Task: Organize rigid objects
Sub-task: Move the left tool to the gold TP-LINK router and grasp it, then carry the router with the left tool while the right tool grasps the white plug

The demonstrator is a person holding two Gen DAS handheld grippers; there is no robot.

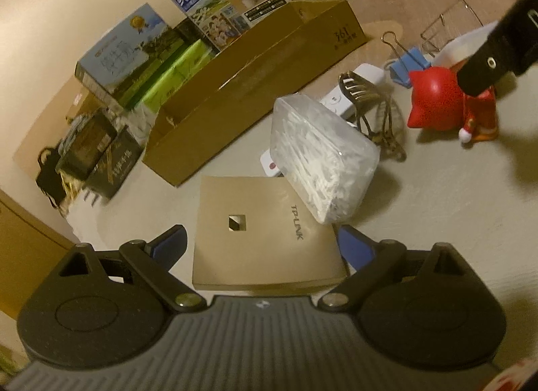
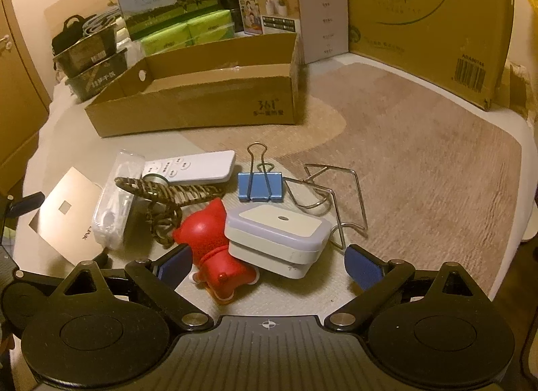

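Left wrist view: wide-open left gripper [image 1: 262, 243] straddles the flat gold TP-LINK panel [image 1: 262, 236] lying directly ahead; open right gripper [image 2: 265, 265] is farther.

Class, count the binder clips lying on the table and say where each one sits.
1. The blue binder clip lies right of the white remote, behind the white box. Others could be hidden under the clutter.
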